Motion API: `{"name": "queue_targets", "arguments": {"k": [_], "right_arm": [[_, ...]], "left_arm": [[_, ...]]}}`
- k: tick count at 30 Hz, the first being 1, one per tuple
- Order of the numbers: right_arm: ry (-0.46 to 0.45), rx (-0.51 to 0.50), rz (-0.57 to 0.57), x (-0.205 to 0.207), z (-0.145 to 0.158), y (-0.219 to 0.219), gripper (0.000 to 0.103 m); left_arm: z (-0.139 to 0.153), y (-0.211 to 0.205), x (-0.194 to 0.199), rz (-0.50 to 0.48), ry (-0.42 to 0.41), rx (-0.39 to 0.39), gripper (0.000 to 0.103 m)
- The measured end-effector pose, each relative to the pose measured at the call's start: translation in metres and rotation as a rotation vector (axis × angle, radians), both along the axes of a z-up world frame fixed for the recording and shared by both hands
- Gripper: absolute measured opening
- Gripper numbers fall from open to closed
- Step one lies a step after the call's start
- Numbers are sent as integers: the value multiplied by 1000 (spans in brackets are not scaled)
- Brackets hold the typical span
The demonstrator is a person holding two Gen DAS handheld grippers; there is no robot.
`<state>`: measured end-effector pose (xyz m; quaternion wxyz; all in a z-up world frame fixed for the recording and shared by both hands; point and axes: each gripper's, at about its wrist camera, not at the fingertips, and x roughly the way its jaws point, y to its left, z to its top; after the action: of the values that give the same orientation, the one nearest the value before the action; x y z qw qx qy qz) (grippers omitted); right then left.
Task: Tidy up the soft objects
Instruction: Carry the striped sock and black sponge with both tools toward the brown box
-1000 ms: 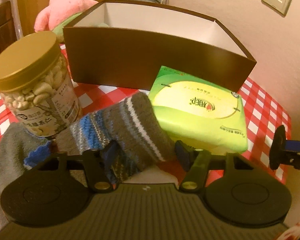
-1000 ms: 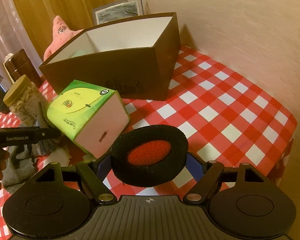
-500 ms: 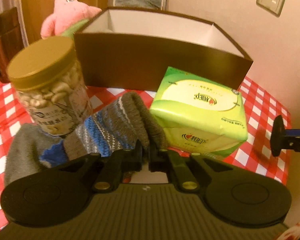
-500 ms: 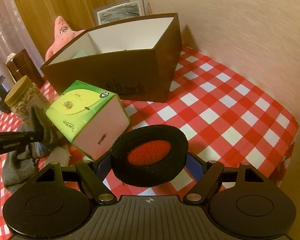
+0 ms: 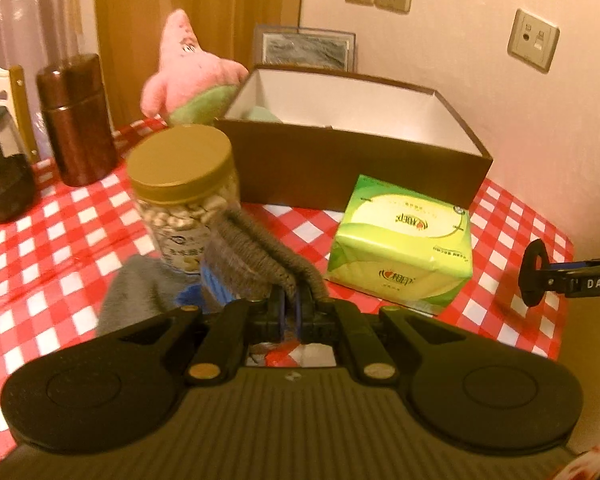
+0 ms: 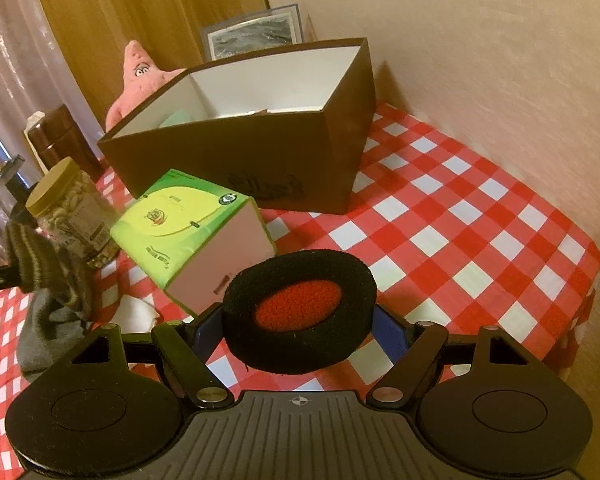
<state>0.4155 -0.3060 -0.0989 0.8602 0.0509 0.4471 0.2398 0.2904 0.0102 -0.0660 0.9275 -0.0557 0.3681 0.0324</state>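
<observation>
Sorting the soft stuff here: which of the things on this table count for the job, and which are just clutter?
Part of the job:
- knit sock, pinched in the left claw
- foam ear pad, held in the right claw
- brown box
- tissue pack
- pink plush
- grey cloth

Just lying about:
- nut jar
- brown canister
- framed picture

Sock (image 5: 256, 264): your own left gripper (image 5: 290, 312) hides its pinched fold.
Box (image 5: 340, 160): its near wall hides most of the inside from you.
Jar (image 5: 182, 200): label too blurred to read.
Plush (image 6: 138, 80): you see only its top above the box.
</observation>
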Motion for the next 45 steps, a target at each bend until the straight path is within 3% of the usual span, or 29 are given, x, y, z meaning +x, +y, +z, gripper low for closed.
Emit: {"name": "queue_targets", "arguments": {"k": [11, 23, 36, 45], "right_arm": [[-28, 35, 17, -9, 13, -10, 78], [-27, 40, 4, -13, 16, -44, 78], [-11, -1, -15, 8, 13, -83, 78], [-27, -33, -5, 45, 15, -105, 78]], "left_arm": [[37, -8, -36, -1, -47, -21, 4], [50, -71, -47, -145, -40, -85, 4], [49, -139, -9, -305, -59, -142, 4], [58, -179, 36, -381, -106, -157, 4]]}}
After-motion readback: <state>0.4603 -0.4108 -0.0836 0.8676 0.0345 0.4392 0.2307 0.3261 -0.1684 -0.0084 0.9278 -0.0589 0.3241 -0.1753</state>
